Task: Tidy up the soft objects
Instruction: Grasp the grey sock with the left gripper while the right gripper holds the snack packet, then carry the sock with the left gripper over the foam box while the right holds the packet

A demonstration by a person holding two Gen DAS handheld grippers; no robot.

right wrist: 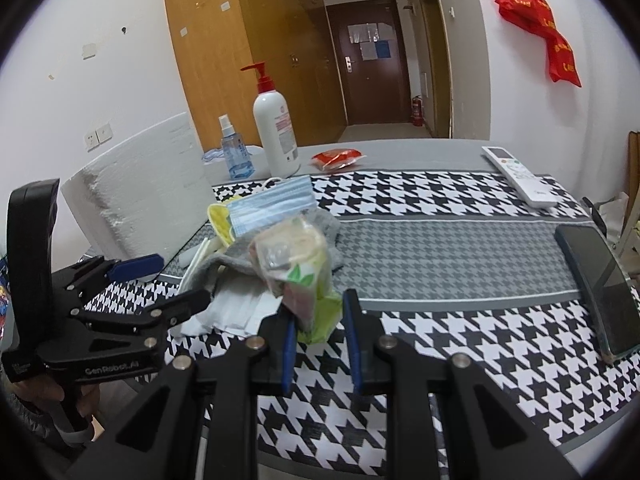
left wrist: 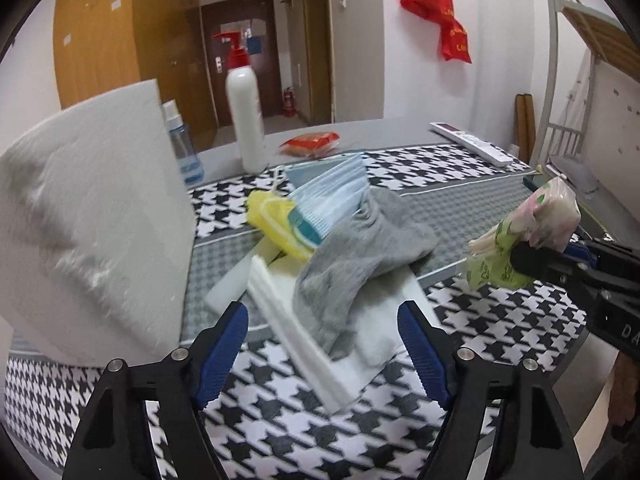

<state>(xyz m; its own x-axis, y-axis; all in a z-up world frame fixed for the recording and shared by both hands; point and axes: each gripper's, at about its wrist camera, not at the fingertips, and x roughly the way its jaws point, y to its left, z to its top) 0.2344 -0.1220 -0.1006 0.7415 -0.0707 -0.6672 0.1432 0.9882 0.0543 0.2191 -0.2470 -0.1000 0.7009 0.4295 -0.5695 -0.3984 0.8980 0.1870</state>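
A pile of soft things lies on the houndstooth cloth: a grey sock [left wrist: 356, 252] on white foam sheets [left wrist: 304, 320], blue face masks [left wrist: 336, 196] and a yellow cloth [left wrist: 272, 216]. The pile also shows in the right wrist view, with the mask [right wrist: 272, 204] on top. My left gripper [left wrist: 324, 348] is open and empty just before the pile. My right gripper [right wrist: 318, 312] is shut on a green tissue pack [right wrist: 296, 264], held above the cloth to the right of the pile; the pack also shows in the left wrist view [left wrist: 528, 232].
A big white foam block [left wrist: 88, 216] stands at the left. A pump bottle [left wrist: 246, 116], a spray bottle [left wrist: 184, 148] and a red packet [left wrist: 310, 142] stand behind the pile. A remote [right wrist: 520, 176] and a phone [right wrist: 600, 284] lie at the right.
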